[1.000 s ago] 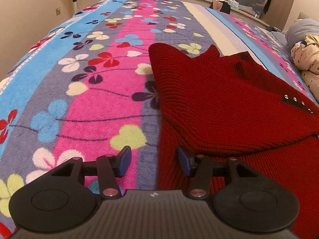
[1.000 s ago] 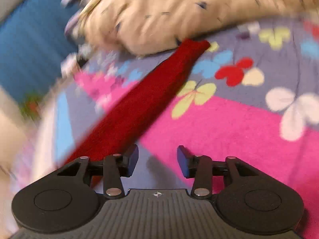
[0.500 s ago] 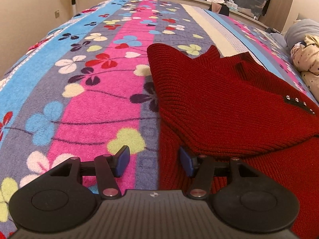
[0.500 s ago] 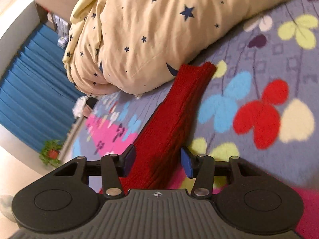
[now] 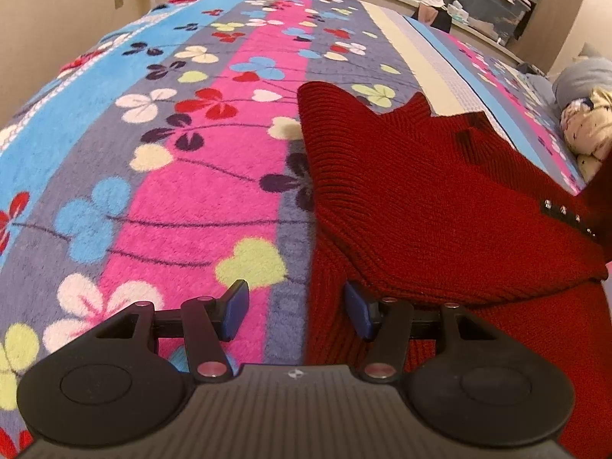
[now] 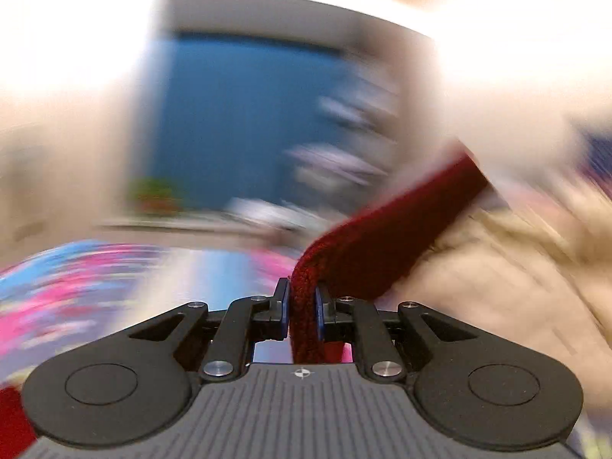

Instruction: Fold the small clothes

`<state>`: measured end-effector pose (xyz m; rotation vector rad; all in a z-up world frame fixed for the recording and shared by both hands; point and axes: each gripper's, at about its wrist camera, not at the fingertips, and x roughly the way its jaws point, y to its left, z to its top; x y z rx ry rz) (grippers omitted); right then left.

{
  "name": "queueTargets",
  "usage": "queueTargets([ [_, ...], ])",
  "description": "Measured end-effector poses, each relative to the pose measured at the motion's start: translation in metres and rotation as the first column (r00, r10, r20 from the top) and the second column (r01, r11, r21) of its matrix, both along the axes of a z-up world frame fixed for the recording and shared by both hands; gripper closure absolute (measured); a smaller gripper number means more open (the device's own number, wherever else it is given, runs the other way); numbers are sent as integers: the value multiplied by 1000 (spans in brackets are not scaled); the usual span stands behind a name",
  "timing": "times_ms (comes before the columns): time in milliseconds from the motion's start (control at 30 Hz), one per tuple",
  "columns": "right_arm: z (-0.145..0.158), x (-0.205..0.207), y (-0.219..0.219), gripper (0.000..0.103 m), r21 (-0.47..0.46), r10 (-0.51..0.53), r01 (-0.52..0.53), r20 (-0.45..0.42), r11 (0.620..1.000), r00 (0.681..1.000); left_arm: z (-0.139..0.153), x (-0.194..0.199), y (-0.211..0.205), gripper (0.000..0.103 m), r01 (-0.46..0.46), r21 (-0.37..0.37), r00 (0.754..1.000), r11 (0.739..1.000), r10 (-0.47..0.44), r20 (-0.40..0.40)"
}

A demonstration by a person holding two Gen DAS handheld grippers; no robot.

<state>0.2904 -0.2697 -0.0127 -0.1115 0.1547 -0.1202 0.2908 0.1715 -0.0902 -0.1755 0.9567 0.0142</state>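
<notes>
In the left wrist view, our left gripper (image 5: 296,308) hovers with fingers spread and empty over the near edge of a red knit sweater (image 5: 432,206), which lies partly folded on a flowery bedspread (image 5: 160,160). In the blurred right wrist view, our right gripper (image 6: 301,311) has just been closing and now pinches the sweater's sleeve (image 6: 386,244), lifted beside a beige quilt (image 6: 508,279). We judge the sleeve fold is underway; next, lay it across the body.

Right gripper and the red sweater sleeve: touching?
Touching. The right wrist view shows the right gripper closed on the red sweater sleeve, both pads pressing the knit.
</notes>
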Motion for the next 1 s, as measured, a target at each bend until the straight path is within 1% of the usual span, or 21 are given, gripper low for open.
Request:
queueTargets([
  [33,-2,-12,37,88,-38,103,-103,-4,994,995,1,0,3,41,-7,-13,1000,1000,7,-5],
  [100,-18,-35,113,82,-85,300,-307,-88,948,950,6,-2,8,41,-22,-34,1000,999,22,-11],
  [133,-32,-41,142,74,-63,379,-393,-163,917,911,8,-3,11,41,-33,-41,999,999,32,-10],
  [167,-51,-45,169,72,-15,451,-472,-268,882,851,11,-4,13,41,-43,-45,999,998,43,-8],
  [267,-99,-52,213,71,47,510,-569,-508,821,694,18,-5,22,41,-80,-71,997,994,80,-4],
  [300,-108,-56,218,71,43,496,-573,-558,818,666,21,-5,26,41,-96,-87,995,992,96,-1],
  [367,-108,-62,213,69,71,496,-566,-577,822,648,28,-6,31,41,-118,-113,993,987,120,13],
  [433,-92,-62,195,62,108,508,-551,-561,828,654,37,-6,34,41,-131,-136,989,982,139,52],
  [500,-70,-51,165,54,127,495,-509,-517,851,699,43,-7,34,41,-130,-156,986,979,144,82],
  [567,-56,-42,127,50,133,432,-422,-476,897,766,47,-8,33,41,-126,-189,983,974,148,109],
  [633,-45,-18,77,44,151,300,-259,-442,954,846,49,-8,32,41,-119,-221,981,968,148,122],
  [700,-42,8,24,38,224,127,-30,-436,974,891,51,-7,30,41,-111,-237,980,965,146,135],
  [733,-44,20,-2,35,284,54,82,-438,955,897,52,-7,29,41,-109,-235,979,966,145,141],
  [767,-48,35,-34,34,388,10,188,-453,903,891,52,-6,28,41,-107,-233,979,967,143,144],
  [800,-58,47,-58,34,477,14,251,-484,842,875,51,-4,27,41,-107,-230,979,967,142,144],
  [833,-74,63,-80,34,565,48,323,-543,759,838,50,-4,27,41,-108,-227,980,968,142,142],
  [867,-94,78,-100,34,636,97,404,-604,658,791,49,-3,27,41,-108,-227,980,968,142,138],
  [900,-113,87,-112,35,670,139,466,-644,577,753,47,-3,27,41,-107,-224,981,969,140,135],
  [933,-127,96,-118,34,668,162,513,-679,539,716,46,-2,26,41,-103,-217,982,971,135,134],
  [967,-138,104,-119,34,653,178,534,-707,538,685,45,-2,26,41,-99,-210,983,973,129,134],
  [1000,-142,109,-114,35,652,195,524,-709,548,678,44,-1,26,41,-98,-202,983,974,126,133],
])
